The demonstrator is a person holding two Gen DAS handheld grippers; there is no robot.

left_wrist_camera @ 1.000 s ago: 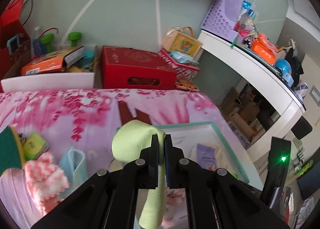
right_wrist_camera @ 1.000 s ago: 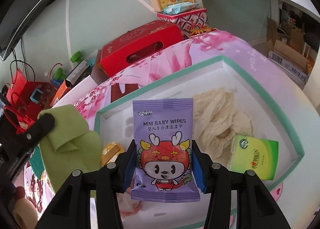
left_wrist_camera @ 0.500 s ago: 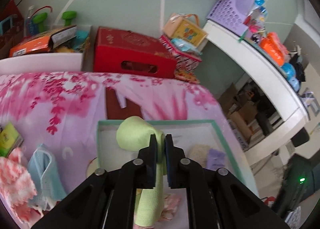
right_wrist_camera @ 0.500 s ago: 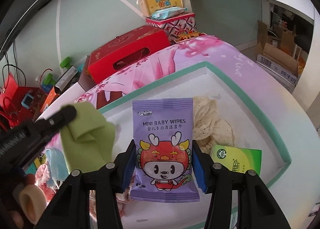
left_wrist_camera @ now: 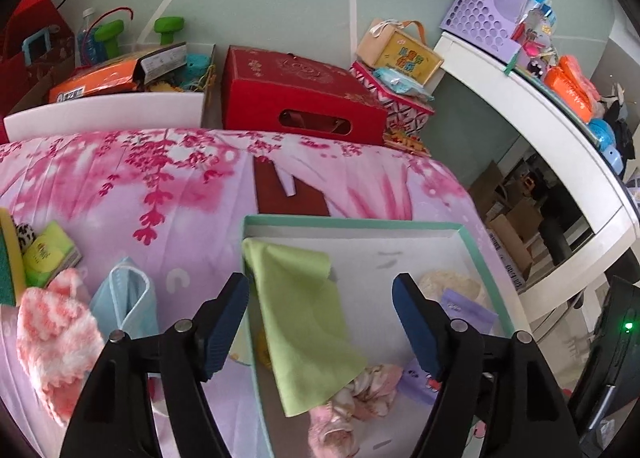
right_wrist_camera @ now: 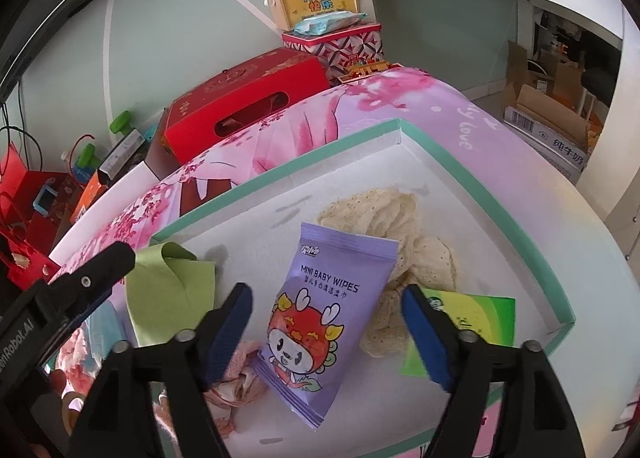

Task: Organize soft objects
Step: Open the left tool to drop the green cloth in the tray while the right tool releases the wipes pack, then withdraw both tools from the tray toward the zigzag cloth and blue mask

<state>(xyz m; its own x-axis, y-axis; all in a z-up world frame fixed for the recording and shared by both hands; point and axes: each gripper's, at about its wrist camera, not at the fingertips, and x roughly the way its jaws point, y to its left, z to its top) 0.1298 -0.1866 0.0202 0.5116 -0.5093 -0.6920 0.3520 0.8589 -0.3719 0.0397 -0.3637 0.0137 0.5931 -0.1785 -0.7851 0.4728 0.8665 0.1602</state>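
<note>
A white tray with a teal rim (left_wrist_camera: 360,223) (right_wrist_camera: 440,150) lies on the pink flowered bedspread. My left gripper (left_wrist_camera: 320,290) hangs over its left part with jaws opening. The green cloth (left_wrist_camera: 304,314) (right_wrist_camera: 172,290) lies loose in the tray between the fingers, touched by neither pad. My right gripper (right_wrist_camera: 327,294) is over the tray's near side, jaws also opening. The purple baby wipes pack (right_wrist_camera: 328,318) (left_wrist_camera: 468,308) lies tilted between them, free of the pads. Also in the tray are a cream lace cloth (right_wrist_camera: 384,214), a green tissue pack (right_wrist_camera: 472,318) and a pink cloth (left_wrist_camera: 360,390).
Left of the tray on the bedspread lie a blue face mask (left_wrist_camera: 128,298), a pink-and-white knitted piece (left_wrist_camera: 52,338), a green pack (left_wrist_camera: 48,258) and a sponge (left_wrist_camera: 8,258). A red box (left_wrist_camera: 296,98) stands behind the bed. A white desk (left_wrist_camera: 540,130) curves along the right.
The left gripper came forward over the tray, opened and let the green cloth drop into it. The right gripper opened wider and the wipes pack tipped sideways out of its grip.
</note>
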